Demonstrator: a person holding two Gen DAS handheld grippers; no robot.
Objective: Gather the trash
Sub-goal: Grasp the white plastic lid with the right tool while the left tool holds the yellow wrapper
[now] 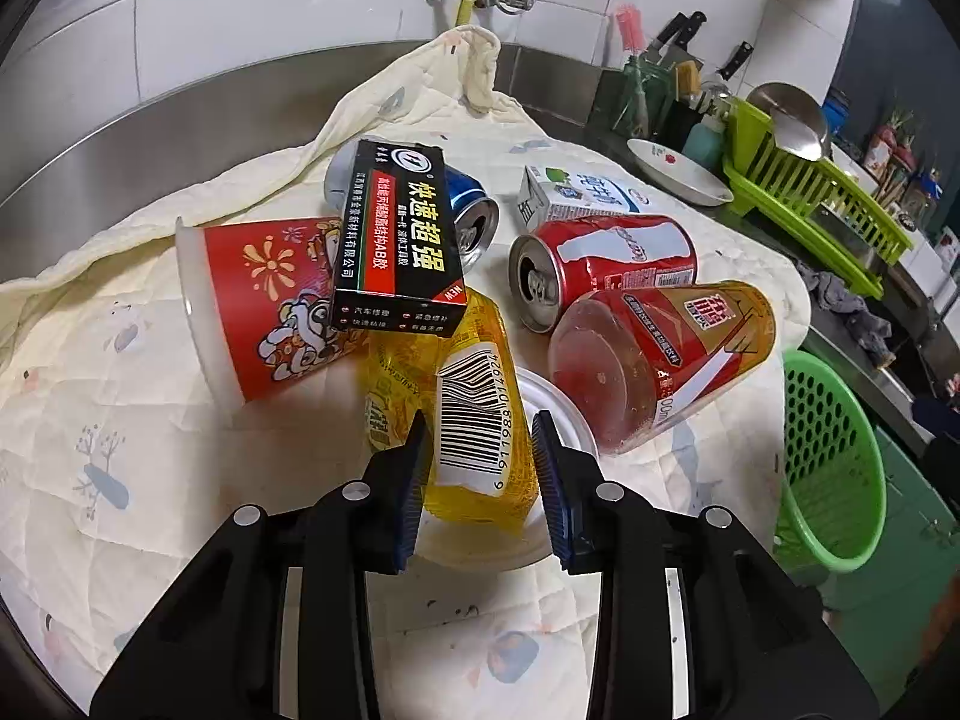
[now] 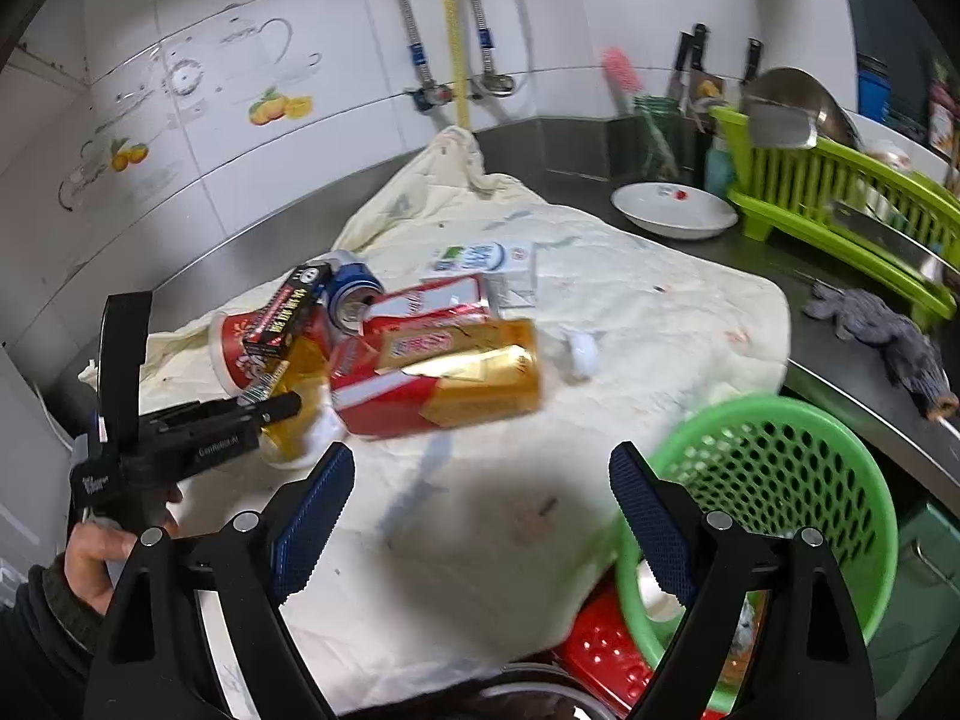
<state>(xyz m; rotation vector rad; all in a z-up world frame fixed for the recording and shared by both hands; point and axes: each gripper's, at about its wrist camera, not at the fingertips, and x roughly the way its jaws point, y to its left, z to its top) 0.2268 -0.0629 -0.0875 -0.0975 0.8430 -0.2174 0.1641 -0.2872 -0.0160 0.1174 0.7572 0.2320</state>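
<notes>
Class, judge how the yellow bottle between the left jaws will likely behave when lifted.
The yellow bottle looks crumpled, so it probably squashes easily and weighs little. Its glossy wrap may slip. The black box seems to overlap its far end and may slide off.

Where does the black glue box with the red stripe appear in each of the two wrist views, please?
Left wrist view: the black glue box sits upper centre-left, propped on the red paper cup and the yellow bottle.
Right wrist view: the box is left of centre, at the pile's left end.
Shared landmark: the green basket, at the lower right in both.
</notes>
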